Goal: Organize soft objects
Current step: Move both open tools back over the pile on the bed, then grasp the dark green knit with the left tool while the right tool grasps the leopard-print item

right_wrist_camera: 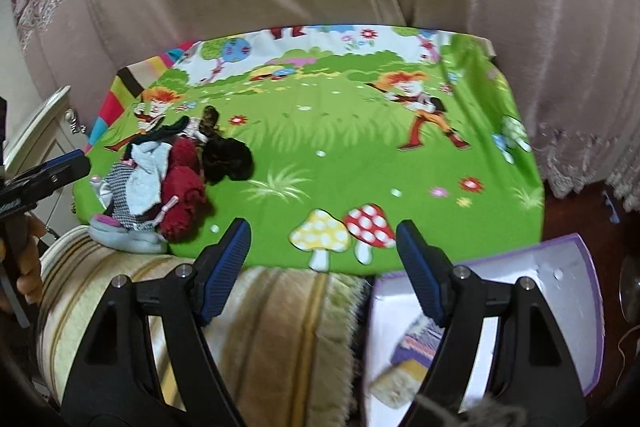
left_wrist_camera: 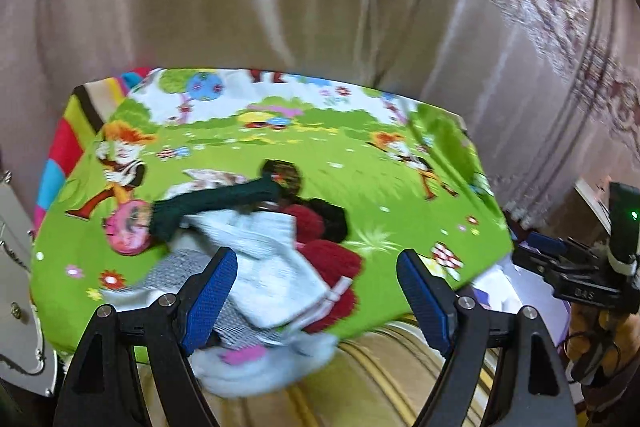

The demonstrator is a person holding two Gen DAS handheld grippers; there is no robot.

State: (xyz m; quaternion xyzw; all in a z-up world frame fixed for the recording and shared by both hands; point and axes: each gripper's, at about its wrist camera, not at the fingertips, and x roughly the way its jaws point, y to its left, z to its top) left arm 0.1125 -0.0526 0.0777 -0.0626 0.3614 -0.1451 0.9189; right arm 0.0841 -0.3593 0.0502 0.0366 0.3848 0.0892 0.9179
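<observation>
Behind everything you see the beige curtain (left_wrist_camera: 240, 7), filling the upper half of both views. Below it the green cartoon sheet (right_wrist_camera: 340, 155) covers the middle of each frame, printed with mushrooms and running figures. Under its near edge lies a striped cream blanket (right_wrist_camera: 272, 327), at the bottom centre of the right wrist view. A white box with a purple rim (right_wrist_camera: 560, 283) sits at that view's lower right, with something patterned inside it.

Your soft things form one pile of socks (left_wrist_camera: 260, 247) on the sheet: lower centre in the left wrist view, left of centre in the right wrist view. On it a pale blue sock (left_wrist_camera: 272, 259) overlies dark red ones (left_wrist_camera: 332, 263), and a dark green sock (left_wrist_camera: 208, 203) lies across the top.

Your left gripper (left_wrist_camera: 316, 291) is spread wide just over the pile, clasping nothing. Your right gripper (right_wrist_camera: 324, 259) is likewise spread wide and empty, at the sheet's near edge, well apart from the pile.
</observation>
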